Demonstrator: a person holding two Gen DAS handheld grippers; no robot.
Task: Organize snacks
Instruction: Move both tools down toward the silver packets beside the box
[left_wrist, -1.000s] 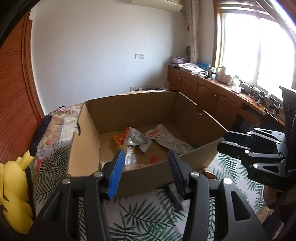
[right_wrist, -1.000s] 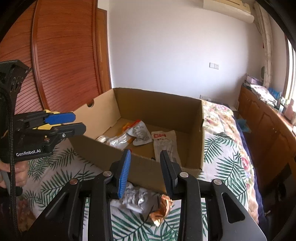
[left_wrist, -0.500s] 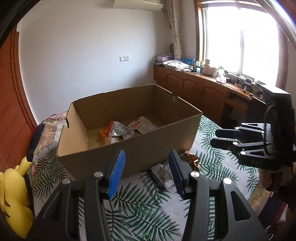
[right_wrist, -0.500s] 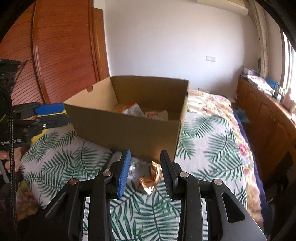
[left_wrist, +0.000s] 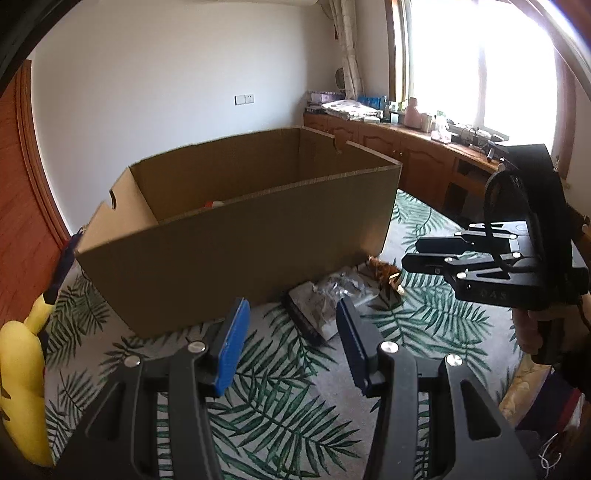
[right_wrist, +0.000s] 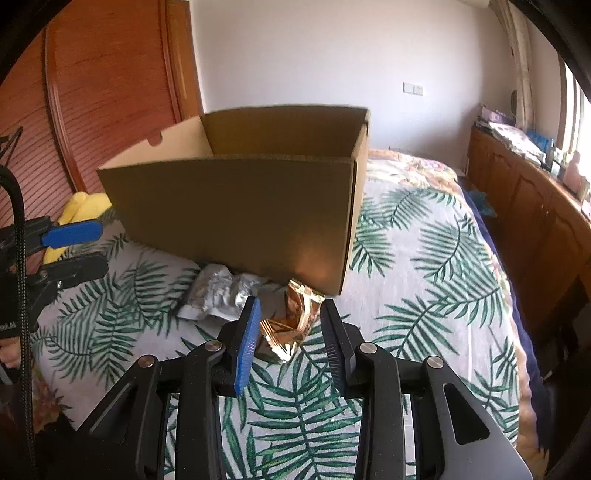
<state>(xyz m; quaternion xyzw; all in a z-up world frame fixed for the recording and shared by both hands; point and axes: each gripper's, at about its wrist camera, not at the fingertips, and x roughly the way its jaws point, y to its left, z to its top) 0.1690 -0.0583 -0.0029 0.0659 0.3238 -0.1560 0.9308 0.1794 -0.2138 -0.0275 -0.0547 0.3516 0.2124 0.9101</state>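
An open cardboard box (left_wrist: 258, 236) stands on the palm-leaf bedspread; it also shows in the right wrist view (right_wrist: 240, 206). Its contents are mostly hidden by the near wall. A silver snack packet (right_wrist: 214, 295) and a gold wrapper (right_wrist: 295, 317) lie on the bed against the box's front; they also show in the left wrist view as the packet (left_wrist: 332, 299) and wrapper (left_wrist: 384, 275). My right gripper (right_wrist: 290, 339) is open, low over the bed, with the gold wrapper between its fingers. My left gripper (left_wrist: 291, 339) is open and empty, just short of the silver packet.
A yellow plush toy (left_wrist: 18, 373) lies at the bed's left edge. A wooden sideboard (left_wrist: 424, 162) with clutter runs under the window on the right. A wooden wardrobe door (right_wrist: 110, 99) stands behind the box on the left.
Both grippers have dropped from above the box down to bed level and closed in on the packets in front of it. The box's inside has gone out of sight.
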